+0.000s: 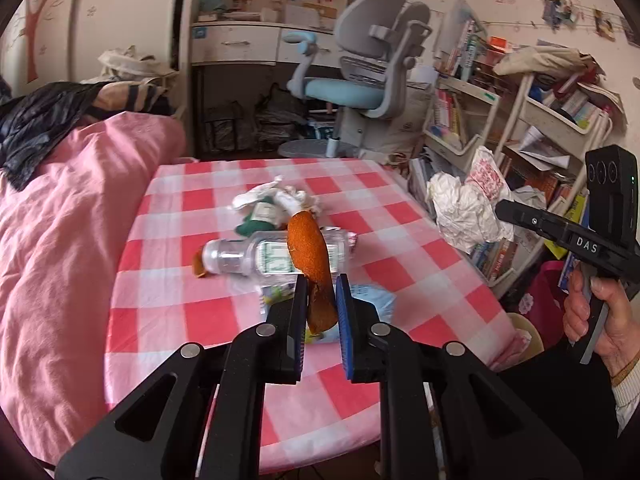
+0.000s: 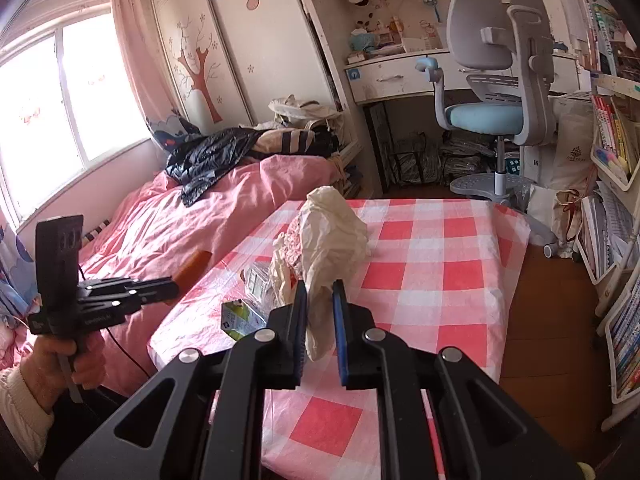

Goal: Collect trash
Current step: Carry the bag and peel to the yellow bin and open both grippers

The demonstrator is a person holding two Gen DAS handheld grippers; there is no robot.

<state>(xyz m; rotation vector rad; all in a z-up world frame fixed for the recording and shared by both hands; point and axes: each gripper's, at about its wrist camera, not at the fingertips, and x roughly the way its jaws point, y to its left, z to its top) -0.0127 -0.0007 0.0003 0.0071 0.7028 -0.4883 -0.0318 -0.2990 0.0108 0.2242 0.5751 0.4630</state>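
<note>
We see a curled orange fruit peel (image 1: 311, 258) clamped in our left gripper (image 1: 322, 300), centre frame, above a clear plastic bottle (image 1: 256, 256) on the red-checked table (image 1: 400, 264). Our right gripper (image 2: 320, 312) pinches a crumpled white plastic bag (image 2: 332, 232).

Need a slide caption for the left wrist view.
Left gripper holds an orange peel above the checkered table, plastic bottle lying behind.

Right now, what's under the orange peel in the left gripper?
Under the orange peel, a clear plastic bottle lies sideways on the checked table. The peel covers its middle; wrappers sit nearer.
</note>
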